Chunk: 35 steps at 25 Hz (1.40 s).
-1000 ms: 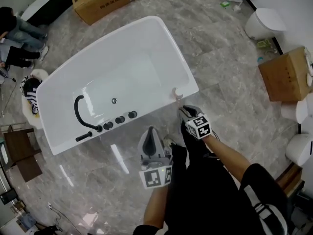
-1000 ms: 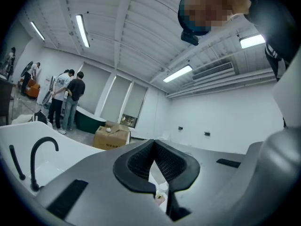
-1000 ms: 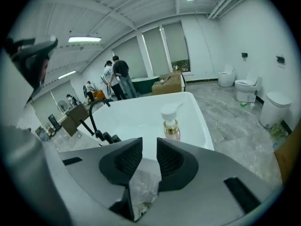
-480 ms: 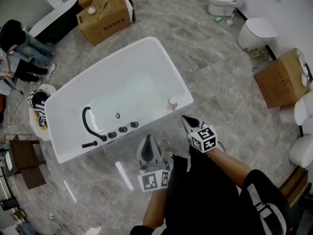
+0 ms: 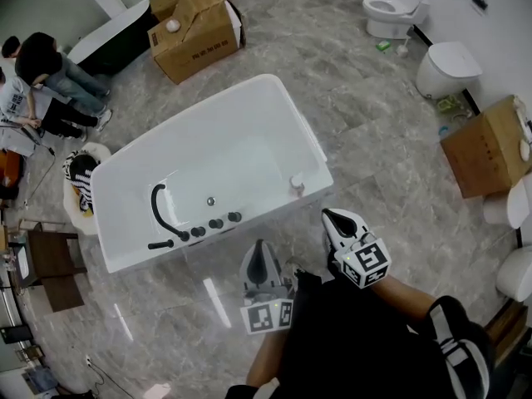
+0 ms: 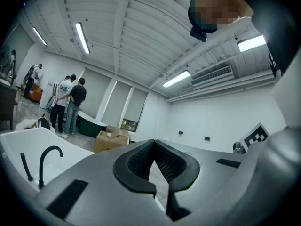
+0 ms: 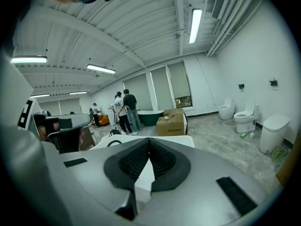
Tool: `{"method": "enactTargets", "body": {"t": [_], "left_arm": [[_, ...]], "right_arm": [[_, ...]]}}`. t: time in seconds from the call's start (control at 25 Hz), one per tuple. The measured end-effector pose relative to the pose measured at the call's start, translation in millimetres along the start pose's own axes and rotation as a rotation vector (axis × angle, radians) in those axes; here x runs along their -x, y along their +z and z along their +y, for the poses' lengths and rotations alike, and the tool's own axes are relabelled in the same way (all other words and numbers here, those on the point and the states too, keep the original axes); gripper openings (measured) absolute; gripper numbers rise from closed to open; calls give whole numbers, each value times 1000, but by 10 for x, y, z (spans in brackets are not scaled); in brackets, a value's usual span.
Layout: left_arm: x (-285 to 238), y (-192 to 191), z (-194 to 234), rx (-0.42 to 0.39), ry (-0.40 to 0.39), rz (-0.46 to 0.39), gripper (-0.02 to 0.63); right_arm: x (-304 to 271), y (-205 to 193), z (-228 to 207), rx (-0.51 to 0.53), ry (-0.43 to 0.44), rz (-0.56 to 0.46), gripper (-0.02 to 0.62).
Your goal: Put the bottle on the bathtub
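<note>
A small pale bottle (image 5: 297, 181) stands on the rim of the white bathtub (image 5: 249, 98), at its near right corner. My right gripper (image 5: 331, 216) hangs a little below and right of the bottle, over the floor, shut and empty. Further left, my left gripper (image 5: 259, 247) is also shut and empty, just off the tub's near side. In the left gripper view the jaws of the left gripper (image 6: 153, 143) meet with nothing between them, and the tub (image 6: 19, 142) with its black faucet (image 6: 44, 157) lies to the left. The right gripper (image 7: 149, 141) is likewise closed.
A black faucet (image 5: 158, 210) and knobs sit on the tub's near left rim. An open cardboard box (image 5: 195, 27) stands beyond the tub and another (image 5: 486, 144) at the right. Toilets (image 5: 395, 11) line the right wall. People (image 5: 41, 69) stand at the far left.
The right gripper has drawn back from the bottle, which stays on the tub's rim. Both grippers sit lower in the head view, further from the tub.
</note>
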<state>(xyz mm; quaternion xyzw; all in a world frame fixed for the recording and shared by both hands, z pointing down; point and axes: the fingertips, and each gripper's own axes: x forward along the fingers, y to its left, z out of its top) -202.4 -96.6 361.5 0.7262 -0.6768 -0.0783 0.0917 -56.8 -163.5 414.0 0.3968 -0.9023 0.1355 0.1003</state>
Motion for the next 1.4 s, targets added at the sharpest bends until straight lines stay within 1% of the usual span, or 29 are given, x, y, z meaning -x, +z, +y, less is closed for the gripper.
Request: {"method": "enactTargets", "body": {"t": [0.16,0.28,0.52,0.76,0.88,1.4], "left_arm": [[-4,21,-109,-2,7,-10,14],[-32,14,-150,0,15,-9,14],[-107,44,-210,-16,15,-17,14],[-108,22,-166,-17,21,-18,14],[-133,9,-213,-22,21,-22,14],[-188,1,-238,-18,18,-20,14]], "right_arm": [[158,182,9,2,21,-35,12],[166,259,2,14,37,-45,11],[154,287,-84,21,40,-52,11],[124,270,-57,28,46,-56,11],[147,269,-104,27,50,-60,11],[139,303,-161,44,48,-59,11]]}}
